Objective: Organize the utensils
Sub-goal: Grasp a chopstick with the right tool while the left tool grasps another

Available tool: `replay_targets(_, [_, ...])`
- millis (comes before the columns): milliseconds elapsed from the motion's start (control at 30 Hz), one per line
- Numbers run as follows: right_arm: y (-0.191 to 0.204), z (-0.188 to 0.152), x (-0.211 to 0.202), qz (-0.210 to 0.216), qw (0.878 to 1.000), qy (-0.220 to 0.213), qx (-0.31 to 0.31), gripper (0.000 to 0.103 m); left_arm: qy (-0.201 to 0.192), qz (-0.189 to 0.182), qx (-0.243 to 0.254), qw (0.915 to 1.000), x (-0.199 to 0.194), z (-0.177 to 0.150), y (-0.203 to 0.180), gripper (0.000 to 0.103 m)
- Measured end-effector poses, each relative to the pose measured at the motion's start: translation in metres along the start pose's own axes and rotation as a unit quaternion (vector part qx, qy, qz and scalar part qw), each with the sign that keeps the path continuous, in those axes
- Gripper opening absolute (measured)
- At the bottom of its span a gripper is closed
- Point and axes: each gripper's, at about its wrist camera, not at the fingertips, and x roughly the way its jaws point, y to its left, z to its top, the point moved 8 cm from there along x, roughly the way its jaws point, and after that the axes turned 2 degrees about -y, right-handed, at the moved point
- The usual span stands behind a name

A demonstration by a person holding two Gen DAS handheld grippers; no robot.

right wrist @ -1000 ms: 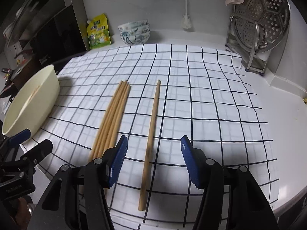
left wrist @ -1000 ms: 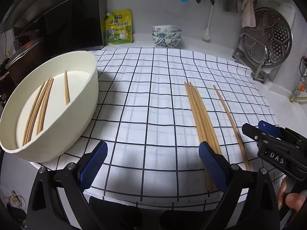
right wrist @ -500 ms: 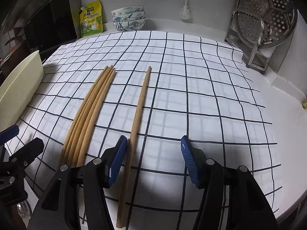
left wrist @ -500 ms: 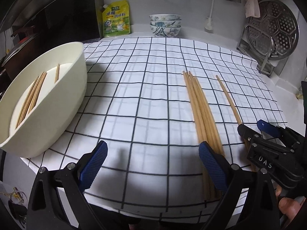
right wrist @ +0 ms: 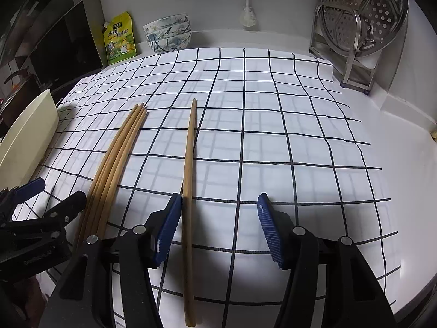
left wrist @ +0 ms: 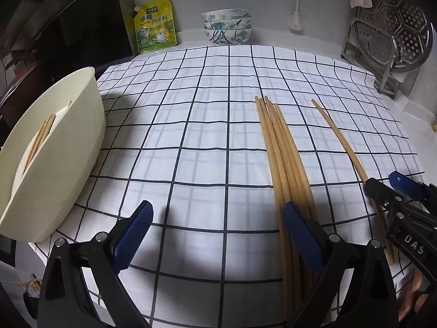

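Several wooden chopsticks (left wrist: 284, 158) lie bundled on the checked cloth; they also show in the right wrist view (right wrist: 117, 150). A single chopstick (right wrist: 189, 164) lies apart to their right, also in the left wrist view (left wrist: 344, 142). A cream tub (left wrist: 68, 147) at the left holds several chopsticks (left wrist: 41, 136). My left gripper (left wrist: 218, 237) is open and empty, its right finger over the bundle's near end. My right gripper (right wrist: 218, 232) is open, low over the cloth, the single chopstick just inside its left finger (right wrist: 166, 232).
A yellow pouch (left wrist: 155, 26) and stacked patterned bowls (left wrist: 226, 26) stand at the back wall. A metal rack with a steamer plate (left wrist: 393, 35) stands at the back right. The cloth's front edge is close below both grippers.
Both grippers have dropped lower and moved in toward the chopsticks' near ends. The single chopstick now lies between the right fingers instead of outside the left one. Both stay open.
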Motion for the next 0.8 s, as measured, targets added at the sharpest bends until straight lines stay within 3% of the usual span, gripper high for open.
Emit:
replay_targets(233, [-0.003, 0.0, -0.001, 0.003, 1.0, -0.001, 0.005, 0.055, 0.003, 0.012, 0.02, 0.9997, 0.001, -0.008, -0.005, 0.095])
replay_targets(500, [0.004, -0.001, 0.001, -0.008, 1.0, -0.002, -0.013, 0.055, 0.006, 0.019, 0.002, 0.9998, 0.006, -0.002, 0.002, 0.093])
replay_targets(633, [0.01, -0.002, 0.003, -0.018, 0.999, -0.003, -0.033, 0.055, 0.006, 0.016, -0.011, 0.9998, 0.009, 0.003, 0.001, 0.08])
replay_targets(733, [0.015, -0.002, 0.003, -0.016, 0.999, -0.006, -0.046, 0.045, 0.004, 0.009, -0.015, 0.9998, 0.01, 0.007, -0.002, 0.066])
replay_targets(800, [0.02, -0.002, 0.003, -0.011, 0.998, -0.007, -0.056, 0.031, 0.003, 0.0, -0.012, 0.9999, 0.009, 0.009, -0.008, 0.052])
